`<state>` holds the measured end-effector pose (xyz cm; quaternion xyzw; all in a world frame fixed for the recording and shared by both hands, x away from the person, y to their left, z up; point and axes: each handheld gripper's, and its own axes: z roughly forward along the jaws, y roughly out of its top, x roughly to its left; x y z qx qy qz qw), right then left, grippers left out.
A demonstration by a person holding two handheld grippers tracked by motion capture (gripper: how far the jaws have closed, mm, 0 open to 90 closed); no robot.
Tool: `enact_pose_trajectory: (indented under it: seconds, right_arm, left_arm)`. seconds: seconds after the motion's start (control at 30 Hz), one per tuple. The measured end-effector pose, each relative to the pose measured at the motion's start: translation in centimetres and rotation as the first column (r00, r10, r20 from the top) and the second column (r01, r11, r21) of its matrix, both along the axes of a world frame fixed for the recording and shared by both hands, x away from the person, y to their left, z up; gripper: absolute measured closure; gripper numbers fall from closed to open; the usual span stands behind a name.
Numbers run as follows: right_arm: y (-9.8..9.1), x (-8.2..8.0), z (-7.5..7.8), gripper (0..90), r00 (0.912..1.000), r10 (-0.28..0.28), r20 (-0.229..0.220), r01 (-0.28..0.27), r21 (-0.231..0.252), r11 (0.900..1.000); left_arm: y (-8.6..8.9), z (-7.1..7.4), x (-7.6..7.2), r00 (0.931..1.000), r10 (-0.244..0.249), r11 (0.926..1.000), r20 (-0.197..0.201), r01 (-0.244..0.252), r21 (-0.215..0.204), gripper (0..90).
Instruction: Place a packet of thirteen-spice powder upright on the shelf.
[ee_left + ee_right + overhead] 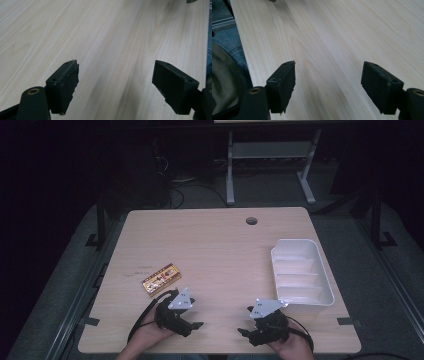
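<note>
A small gold and red box (161, 279) lies flat on the wooden table (210, 250), left of centre. My left gripper (196, 325) rests near the front edge, just below and right of that box, its jaws pointing right. In the left gripper view my left gripper (115, 85) stands open over bare wood. My right gripper (242, 332) sits near the front edge too, jaws pointing left toward the other one. From its own camera my right gripper (328, 85) is open with nothing between the pads (284, 85).
A white plastic tray (300, 272) with ribbed compartments stands at the table's right side, just behind my right hand. A round cable hole (251, 221) sits near the far edge. Blue denim (235, 50) shows past the table's front edge.
</note>
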<state>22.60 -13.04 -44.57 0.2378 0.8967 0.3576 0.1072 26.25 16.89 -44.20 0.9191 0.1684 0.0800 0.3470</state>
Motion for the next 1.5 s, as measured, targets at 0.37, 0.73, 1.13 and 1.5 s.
enact_pose_trajectory:
  seconds: [0.37,0.73,1.13,1.5]
  right_arm:
    - [0.0,0.0,0.0,26.9,1.0,0.001,-0.002,-0.001,0.001,1.0]
    - [0.0,0.1,-0.1,27.0,1.0,0.007,-0.005,-0.007,0.0,1.0]
    - [0.1,0.1,-0.2,27.0,1.0,0.006,-0.002,-0.006,-0.006,1.0]
    - [-0.4,0.3,-0.1,26.9,0.9997,-0.023,0.0,0.023,0.008,0.9997]
  left_arm:
    - [0.5,0.2,0.4,0.9997,0.021,0.9998,0.01,-0.021,-0.005,20.8]
    - [1.5,0.6,1.1,0.9976,0.062,0.9981,0.032,-0.062,-0.006,19.1]
    - [3.5,1.9,2.3,0.9934,0.109,0.9937,0.036,-0.108,-0.032,18.8]
    - [4.5,4.7,4.1,0.9906,0.129,0.9903,0.046,-0.126,-0.059,18.9]
